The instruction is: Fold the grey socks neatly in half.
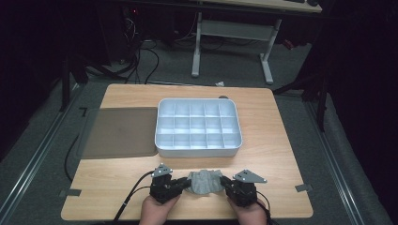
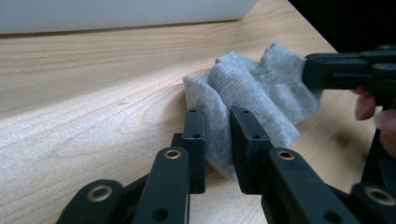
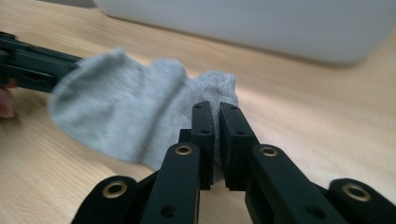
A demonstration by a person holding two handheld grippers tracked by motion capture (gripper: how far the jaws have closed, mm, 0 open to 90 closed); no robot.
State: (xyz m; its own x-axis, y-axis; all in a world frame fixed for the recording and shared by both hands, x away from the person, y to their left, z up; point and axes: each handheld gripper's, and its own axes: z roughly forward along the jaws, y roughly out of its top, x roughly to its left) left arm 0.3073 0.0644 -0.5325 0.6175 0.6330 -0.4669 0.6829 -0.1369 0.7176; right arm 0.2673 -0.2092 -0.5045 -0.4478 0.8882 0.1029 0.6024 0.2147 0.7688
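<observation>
Both sets of fingers pinch the grey sock (image 1: 204,182): left gripper (image 2: 217,140) clamps one bunched end, right gripper (image 3: 215,135) nips the other. It sags between them over the table's (image 1: 117,187) near edge, just before the white compartment tray (image 1: 198,149). Soft, light, limp knit, I judge; the edges are best to hold.

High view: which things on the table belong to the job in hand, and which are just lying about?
In the job:
small grey knitted sock
left hand-held gripper
right hand-held gripper

Lying about:
white plastic compartment tray
flat dark grey mat
</observation>
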